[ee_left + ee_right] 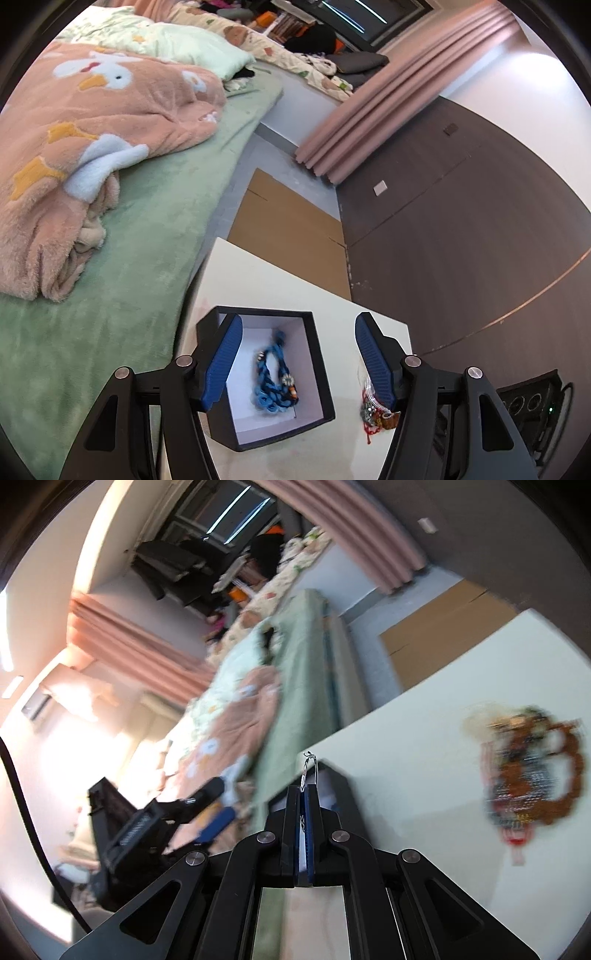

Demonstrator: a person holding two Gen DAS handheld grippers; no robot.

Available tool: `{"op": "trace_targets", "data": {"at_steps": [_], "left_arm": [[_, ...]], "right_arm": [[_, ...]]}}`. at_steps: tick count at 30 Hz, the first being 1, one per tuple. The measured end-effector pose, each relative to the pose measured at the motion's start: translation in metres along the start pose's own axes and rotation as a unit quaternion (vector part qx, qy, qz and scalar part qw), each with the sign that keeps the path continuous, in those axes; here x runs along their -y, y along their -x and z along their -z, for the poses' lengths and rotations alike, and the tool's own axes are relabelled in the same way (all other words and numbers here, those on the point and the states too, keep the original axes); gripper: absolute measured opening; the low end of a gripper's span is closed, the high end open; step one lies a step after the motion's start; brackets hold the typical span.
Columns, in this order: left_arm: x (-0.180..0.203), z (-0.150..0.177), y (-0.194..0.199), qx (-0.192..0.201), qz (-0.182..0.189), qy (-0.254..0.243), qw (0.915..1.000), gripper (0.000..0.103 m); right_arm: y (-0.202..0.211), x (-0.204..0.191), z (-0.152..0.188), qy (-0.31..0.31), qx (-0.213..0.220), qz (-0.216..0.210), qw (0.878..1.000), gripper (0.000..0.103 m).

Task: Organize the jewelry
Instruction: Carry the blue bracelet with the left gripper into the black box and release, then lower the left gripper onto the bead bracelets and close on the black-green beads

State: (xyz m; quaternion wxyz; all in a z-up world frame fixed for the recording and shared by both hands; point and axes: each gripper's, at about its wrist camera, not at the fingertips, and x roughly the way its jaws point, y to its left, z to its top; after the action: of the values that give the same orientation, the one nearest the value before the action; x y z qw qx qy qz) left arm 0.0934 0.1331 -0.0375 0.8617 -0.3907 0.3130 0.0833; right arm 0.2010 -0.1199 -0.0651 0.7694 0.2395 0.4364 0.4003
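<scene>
My left tongs [295, 362] stand wide over the black box [317, 369] on the tabletop [258, 280], gripping nothing; a blue braided bracelet [275, 376] already lies inside the box. My right tongs [305, 794] are pinched on a thin silver chain [308, 762] near the box. A tangled pile of jewelry [532, 771] right of the box is left to sort, so I judge the job partly done.

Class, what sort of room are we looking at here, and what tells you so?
Most likely a bedroom: a green-sheeted bed with a rumpled peach fleece duck-print blanket, pale green pillow, and long pink curtains.
</scene>
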Motion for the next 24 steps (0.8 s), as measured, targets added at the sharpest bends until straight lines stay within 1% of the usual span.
{"op": "trace_targets", "data": {"at_steps": [1,2,3,4,5,6,8,11,17,21,24], "left_arm": [[-0.001,0.000,0.000,0.001,-0.002,0.003,1.0000,0.065],[-0.003,0.000,0.001,0.003,-0.004,0.004,1.0000,0.065],[-0.004,0.000,0.001,0.004,-0.007,0.004,1.0000,0.065],[-0.004,0.000,0.002,0.005,-0.010,0.003,0.9999,0.065],[-0.005,0.000,0.002,0.006,-0.014,0.000,0.9999,0.065],[-0.004,0.002,0.003,0.006,-0.015,-0.002,0.9999,0.065],[-0.002,0.004,0.002,0.004,-0.017,-0.008,0.9998,0.065],[0.005,0.008,-0.001,0.001,-0.013,-0.017,0.9998,0.065],[0.030,0.027,-0.008,-0.012,0.003,-0.044,0.9989,0.065],[0.051,0.043,-0.012,-0.018,0.015,-0.071,0.9972,0.065],[0.066,0.054,-0.018,-0.027,0.023,-0.089,0.9954,0.065]], "right_arm": [[-0.010,-0.005,0.002,-0.001,-0.013,-0.020,1.000,0.006],[-0.016,-0.007,0.003,-0.005,-0.026,-0.029,0.999,0.012],[-0.026,-0.008,0.004,-0.010,-0.050,-0.031,0.998,0.038],[-0.033,-0.007,0.006,-0.013,-0.066,-0.025,0.997,0.064],[-0.035,-0.005,0.007,-0.018,-0.061,-0.010,0.998,0.069],[-0.031,0.000,0.007,-0.023,-0.045,0.004,0.999,0.070],[-0.024,0.009,0.004,-0.033,-0.036,0.024,0.998,0.070],[-0.008,0.020,-0.001,-0.050,-0.025,0.026,0.998,0.070],[0.037,0.033,-0.006,-0.049,0.014,0.069,0.996,0.070],[0.064,0.045,-0.010,-0.058,0.035,0.113,0.991,0.070],[0.083,0.057,-0.011,-0.070,0.051,0.149,0.985,0.070]]}}
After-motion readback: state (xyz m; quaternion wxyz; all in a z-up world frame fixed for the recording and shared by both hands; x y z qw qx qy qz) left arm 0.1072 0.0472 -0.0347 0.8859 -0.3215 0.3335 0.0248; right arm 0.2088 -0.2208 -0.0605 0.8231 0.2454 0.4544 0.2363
